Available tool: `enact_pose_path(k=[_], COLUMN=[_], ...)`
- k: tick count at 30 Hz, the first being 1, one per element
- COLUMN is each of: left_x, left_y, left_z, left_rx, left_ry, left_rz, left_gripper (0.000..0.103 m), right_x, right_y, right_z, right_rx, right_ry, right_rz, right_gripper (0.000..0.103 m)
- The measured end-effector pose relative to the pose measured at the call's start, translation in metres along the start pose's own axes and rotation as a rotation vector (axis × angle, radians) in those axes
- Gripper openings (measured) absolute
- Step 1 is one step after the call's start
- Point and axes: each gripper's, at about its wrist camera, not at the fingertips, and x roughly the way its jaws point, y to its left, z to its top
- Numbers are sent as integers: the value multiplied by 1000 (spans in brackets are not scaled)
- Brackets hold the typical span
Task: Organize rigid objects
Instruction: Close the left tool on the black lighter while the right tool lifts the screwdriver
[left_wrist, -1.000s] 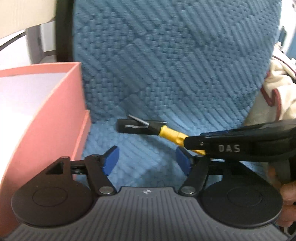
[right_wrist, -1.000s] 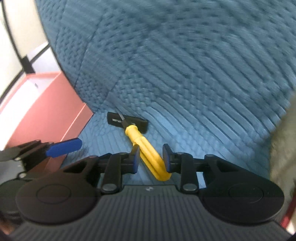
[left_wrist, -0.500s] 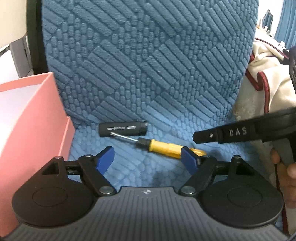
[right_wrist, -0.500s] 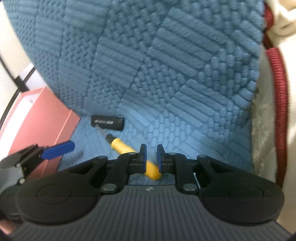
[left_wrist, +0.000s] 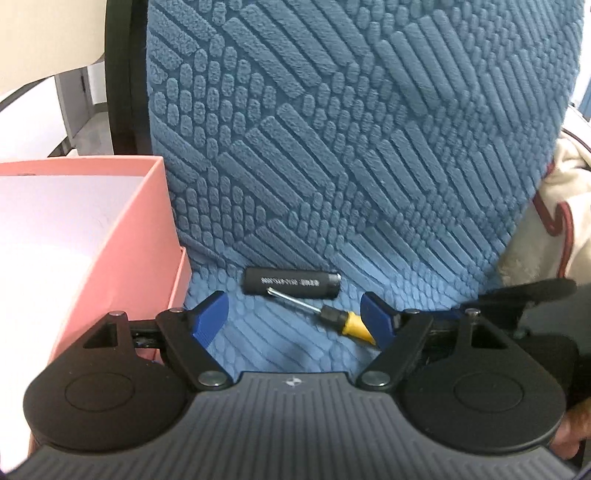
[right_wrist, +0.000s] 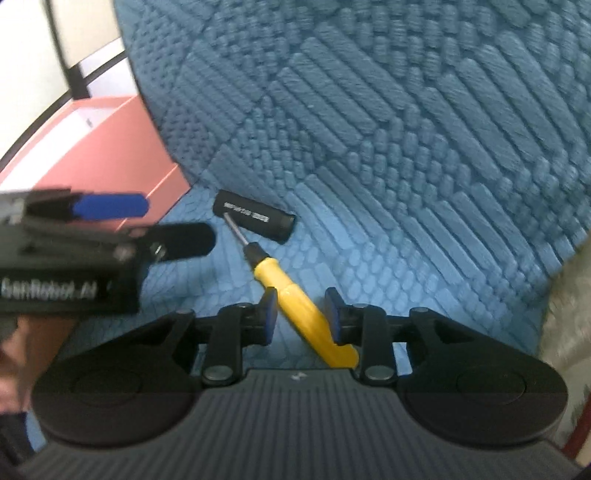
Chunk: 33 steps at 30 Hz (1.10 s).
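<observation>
Writing: we read "GenRobot.AI", blurred, on the left gripper's (right_wrist: 110, 206) body in the right wrist view; white print on the black cylinder (left_wrist: 291, 282) is too small for us to read.
Screwdriver (right_wrist: 295, 295): lies on the blue cushion (left_wrist: 332, 147), metal tip touching the cylinder.
Right gripper (right_wrist: 301, 319): jaws opening, yellow handle between them; we see no pad pressing it.
Left gripper: we see it spread wide and empty.
Hidden: its right finger (left_wrist: 376, 321) covers most of the handle.
Pink box (left_wrist: 147, 240): cut off at left, just beside the cushion.
</observation>
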Motion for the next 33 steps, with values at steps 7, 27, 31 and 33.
enact_pose_path(k=[7,27,31,33], left_x=[11,42,59,64], left_y=[-3,-54,-53,-51], left_z=[4,4,8,11], left_rx=[19,192,181,152], left_ry=[36,47,76,81], left_rz=[4,79,124,131], left_gripper=[84,92,92,92], right_x=[14,-31,-27,-29], right_y=[18,-15,-23,-23], right_z=[-3,-35,-36,-39], right_rx=[-90,371,410,429], right_ry=[16,14,22,11], right_rz=[-53,-337,-307,-293], right_gripper=[32,24,24,24])
